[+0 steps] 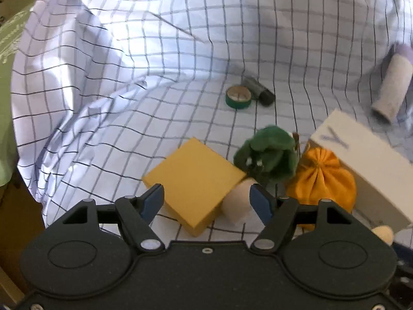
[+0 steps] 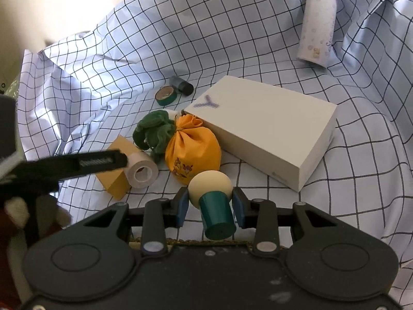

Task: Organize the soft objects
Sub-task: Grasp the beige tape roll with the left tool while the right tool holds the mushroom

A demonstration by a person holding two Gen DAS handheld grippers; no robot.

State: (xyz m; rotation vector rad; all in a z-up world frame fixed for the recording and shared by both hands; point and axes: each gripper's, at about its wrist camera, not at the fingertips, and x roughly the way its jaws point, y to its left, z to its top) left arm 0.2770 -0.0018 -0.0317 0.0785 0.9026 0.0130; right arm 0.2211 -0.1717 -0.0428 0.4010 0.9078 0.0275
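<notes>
Right gripper (image 2: 210, 204) jaws grip the cream ball on a green cup (image 2: 214, 201), probably to lift it clear. Left gripper (image 1: 206, 199) jaws open over the yellow pad (image 1: 193, 180) and tape roll (image 1: 236, 202). Orange pouch (image 2: 192, 148) and green cloth (image 2: 153, 131) lie mid-sheet (image 2: 335, 193), against the white box (image 2: 271, 126).

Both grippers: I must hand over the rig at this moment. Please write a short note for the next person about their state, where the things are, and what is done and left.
Left gripper: open, empty, above the yellow box and the tape roll.
Right gripper: around a toy with a cream ball head and green base; whether it is clamped, I cannot tell.
On the checked cloth: orange pouch and green plush lie touching, against the white box. Bottle lies far back.
Done: nothing visibly sorted.
Left: gather the pouch and plush.
</notes>
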